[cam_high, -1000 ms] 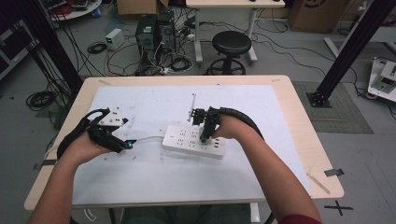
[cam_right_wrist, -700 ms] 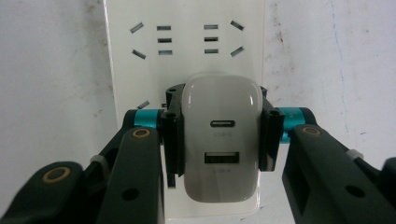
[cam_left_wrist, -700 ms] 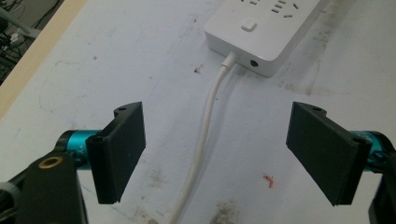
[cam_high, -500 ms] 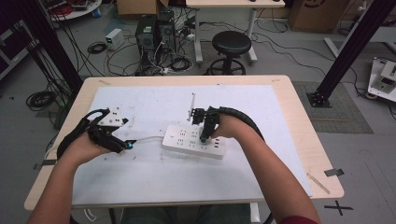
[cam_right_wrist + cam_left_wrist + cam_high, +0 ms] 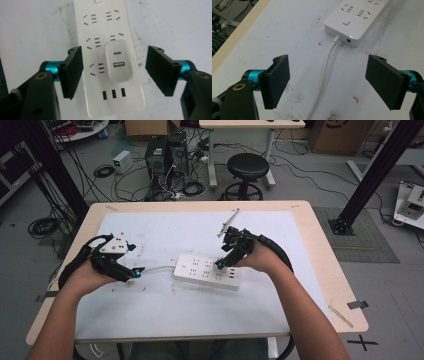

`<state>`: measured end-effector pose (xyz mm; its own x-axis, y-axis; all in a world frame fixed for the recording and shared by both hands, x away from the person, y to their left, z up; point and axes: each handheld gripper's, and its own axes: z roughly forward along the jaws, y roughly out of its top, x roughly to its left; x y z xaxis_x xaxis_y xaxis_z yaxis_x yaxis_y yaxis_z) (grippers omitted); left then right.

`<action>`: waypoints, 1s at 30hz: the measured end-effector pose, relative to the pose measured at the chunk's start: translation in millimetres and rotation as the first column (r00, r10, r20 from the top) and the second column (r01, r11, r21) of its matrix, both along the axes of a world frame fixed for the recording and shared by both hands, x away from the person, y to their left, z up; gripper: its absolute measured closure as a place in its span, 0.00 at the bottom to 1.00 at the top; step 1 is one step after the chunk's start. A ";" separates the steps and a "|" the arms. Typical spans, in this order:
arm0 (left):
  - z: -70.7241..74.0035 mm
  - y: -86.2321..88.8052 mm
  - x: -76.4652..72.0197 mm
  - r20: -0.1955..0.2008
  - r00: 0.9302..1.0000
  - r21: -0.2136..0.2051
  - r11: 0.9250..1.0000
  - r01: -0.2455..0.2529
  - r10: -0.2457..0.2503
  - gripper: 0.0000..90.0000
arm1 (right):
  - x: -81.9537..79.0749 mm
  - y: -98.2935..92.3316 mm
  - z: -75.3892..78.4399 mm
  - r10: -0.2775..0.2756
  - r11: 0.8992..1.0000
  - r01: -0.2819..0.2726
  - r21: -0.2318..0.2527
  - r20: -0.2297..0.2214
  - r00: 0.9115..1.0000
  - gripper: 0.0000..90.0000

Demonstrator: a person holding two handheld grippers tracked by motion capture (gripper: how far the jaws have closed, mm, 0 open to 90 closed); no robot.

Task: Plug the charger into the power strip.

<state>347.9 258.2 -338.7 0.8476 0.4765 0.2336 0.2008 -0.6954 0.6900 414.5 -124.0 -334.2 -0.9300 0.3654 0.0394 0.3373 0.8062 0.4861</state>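
Observation:
A white power strip [image 5: 200, 270] lies mid-table on the white mat, and its white cable [image 5: 323, 75] runs off toward the left. A white USB charger [image 5: 117, 61] is plugged into the strip [image 5: 100, 30]. My right gripper [image 5: 221, 263] hovers over it. Its jaws have just been opening and now stand on either side of the charger, the pads clear of it [image 5: 114, 58]. My left gripper [image 5: 136, 271] rests open at the left. The cable passes untouched between its jaws [image 5: 328, 72], and the strip's end with its switch [image 5: 352, 22] lies just ahead.
The white mat [image 5: 165, 230] covers most of the wooden table [image 5: 325, 270]. A strip of tape [image 5: 340, 316] lies near the front right edge. Beyond the far edge, a black stool [image 5: 247, 167], computer towers [image 5: 167, 155] and loose cables are on the floor.
My right gripper has opened, let go of the charger and drawn back a little to the right and up. The left gripper and the power strip have stayed put.

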 end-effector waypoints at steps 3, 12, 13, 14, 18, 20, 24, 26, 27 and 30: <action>3.7 -2.6 0.1 0.011 1.000 -0.012 1.000 0.015 -0.015 0.22 | -10.2 -22.7 5.8 -0.049 0.996 0.047 0.080 0.021 0.999 0.28; 4.4 -5.5 2.6 0.024 0.999 -0.025 0.999 0.030 -0.029 0.22 | -32.2 -64.0 5.2 -0.144 0.967 0.124 0.222 0.077 0.987 0.22; 4.2 -5.6 2.6 0.024 0.999 -0.031 0.999 0.030 -0.029 0.22 | -32.2 -64.0 5.2 -0.144 0.967 0.124 0.222 0.077 0.987 0.22; 4.7 -5.5 2.6 0.024 0.999 -0.031 0.999 0.033 -0.032 0.22 | -34.3 -68.0 4.5 -0.154 0.962 0.131 0.239 0.080 0.985 0.22; 5.8 -4.9 2.3 0.033 0.999 -0.044 0.998 0.039 -0.038 0.22 | -39.3 -78.0 2.0 -0.173 0.952 0.145 0.271 0.083 0.981 0.22; 6.9 -3.7 3.4 0.047 0.998 -0.064 0.997 0.041 -0.038 0.22 | -42.5 -87.6 -1.4 -0.194 0.940 0.161 0.299 0.082 0.978 0.22; 7.3 -2.7 5.8 0.058 0.998 -0.084 0.996 0.035 -0.030 0.22 | -42.7 -93.3 -2.3 -0.198 0.931 0.161 0.328 0.083 0.977 0.22; 7.3 -2.9 6.1 0.058 0.998 -0.090 0.995 0.036 -0.031 0.22 | -42.6 -94.2 -2.1 -0.196 0.928 0.158 0.336 0.083 0.977 0.22; 7.3 -2.9 6.1 0.058 0.998 -0.090 0.995 0.036 -0.031 0.22 | -43.1 -95.0 -1.6 -0.206 0.927 0.166 0.337 0.086 0.975 0.22; 7.2 -3.6 5.2 0.058 0.998 -0.105 0.994 0.039 -0.033 0.22 | -43.8 -97.3 -0.5 -0.215 0.921 0.171 0.350 0.091 0.972 0.22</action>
<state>353.1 254.6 -331.5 0.8517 0.4702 0.2312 0.1353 -0.6237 0.7698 370.6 -221.3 -334.7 -0.8480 0.5240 0.0798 0.3886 0.5123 0.7659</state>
